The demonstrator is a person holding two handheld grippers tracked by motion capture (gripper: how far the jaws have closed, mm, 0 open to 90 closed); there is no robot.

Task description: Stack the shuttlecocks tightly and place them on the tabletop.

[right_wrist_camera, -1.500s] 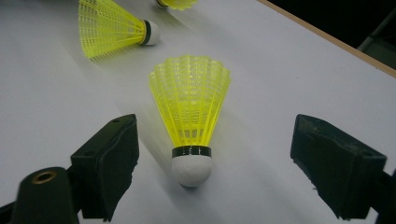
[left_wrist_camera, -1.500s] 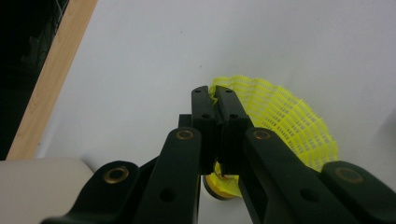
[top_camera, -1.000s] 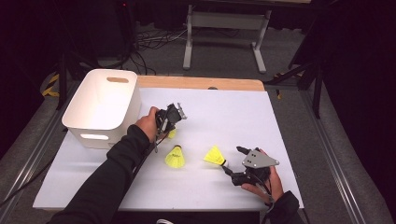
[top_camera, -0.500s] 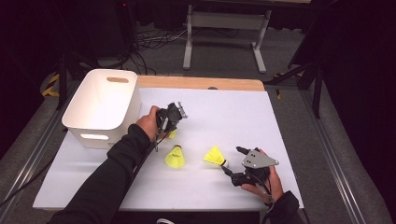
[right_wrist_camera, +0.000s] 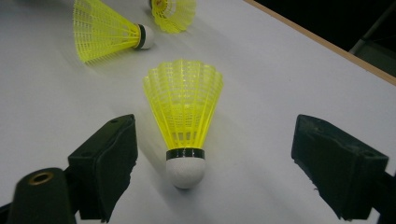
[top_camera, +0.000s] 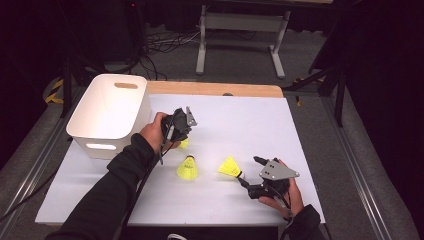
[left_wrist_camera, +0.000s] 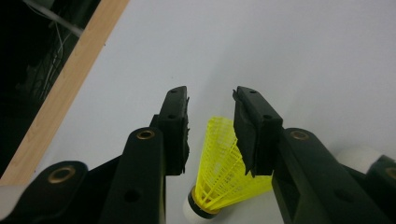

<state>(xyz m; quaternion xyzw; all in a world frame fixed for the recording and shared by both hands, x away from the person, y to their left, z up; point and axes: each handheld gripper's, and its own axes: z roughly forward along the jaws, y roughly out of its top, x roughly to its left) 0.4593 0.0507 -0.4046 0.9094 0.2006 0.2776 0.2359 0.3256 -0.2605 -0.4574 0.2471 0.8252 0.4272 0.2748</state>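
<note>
My left gripper (top_camera: 186, 131) has just been opening; its jaws now stand a little apart with a yellow shuttlecock (left_wrist_camera: 223, 172) between them, one pad (left_wrist_camera: 250, 135) close against the skirt and the other clear of it, so I judge the grip is let go. Compared with a second ago the left hand sits slightly higher beside the bin (top_camera: 111, 111), with that shuttlecock just showing under it on the white sheet (top_camera: 240, 125), not in the bin. My guess: a release or regrasp, not a finished drop.

My right gripper (right_wrist_camera: 212, 172) is spread wide, unmoved, with a second shuttlecock (right_wrist_camera: 185, 116) lying between its jaws, cork toward me, untouched. A third (top_camera: 188, 168) lies mid-sheet between the hands.
</note>
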